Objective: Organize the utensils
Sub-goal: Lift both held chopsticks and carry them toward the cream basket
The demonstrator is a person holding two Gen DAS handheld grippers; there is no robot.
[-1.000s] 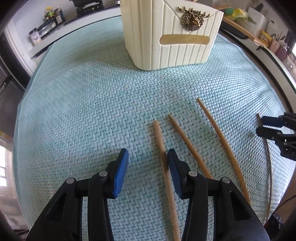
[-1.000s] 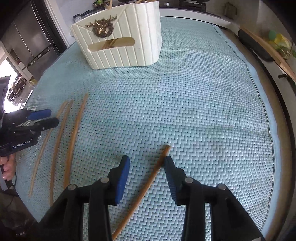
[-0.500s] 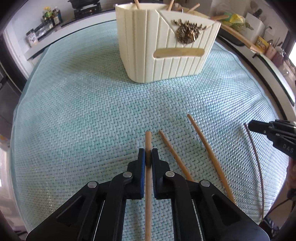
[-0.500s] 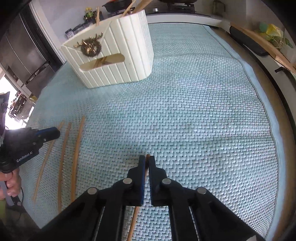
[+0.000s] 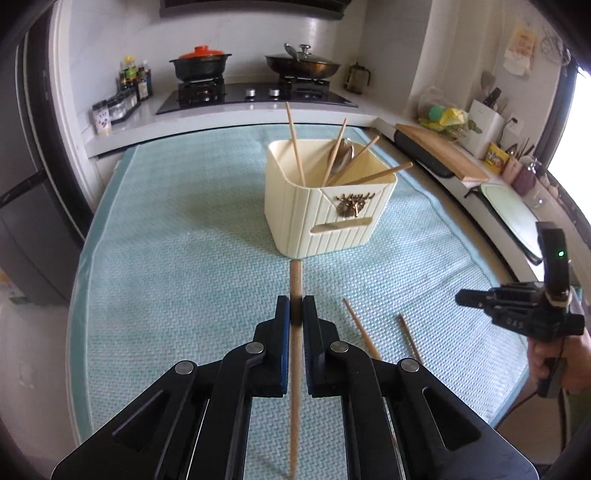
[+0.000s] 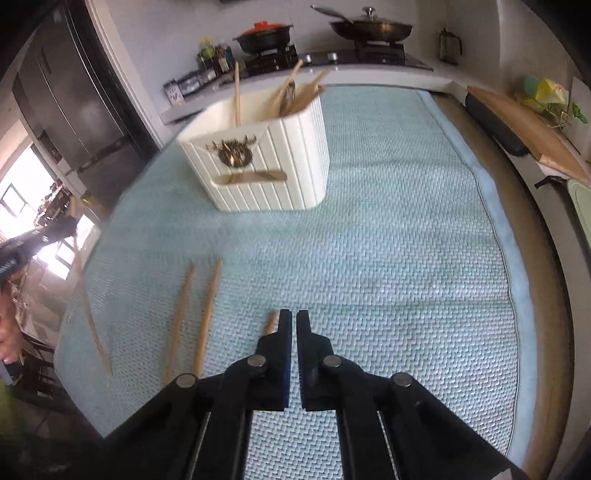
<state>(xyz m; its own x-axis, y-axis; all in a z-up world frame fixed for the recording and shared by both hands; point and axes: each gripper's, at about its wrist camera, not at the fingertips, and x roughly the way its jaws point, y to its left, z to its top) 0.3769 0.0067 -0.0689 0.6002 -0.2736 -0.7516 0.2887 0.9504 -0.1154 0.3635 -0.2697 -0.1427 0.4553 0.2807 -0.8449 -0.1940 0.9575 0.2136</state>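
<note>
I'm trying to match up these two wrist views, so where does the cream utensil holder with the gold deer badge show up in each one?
Left wrist view: the cream utensil holder stands just above centre, chopsticks sticking out, beyond the left gripper.
Right wrist view: it stands upper left of centre, badge facing the camera.
Shared landmark: the red-lidded pot on the stove behind it.

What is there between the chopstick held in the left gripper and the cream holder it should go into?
Nothing visible: only bare mat lies between the chopstick in the left gripper and the holder.
</note>
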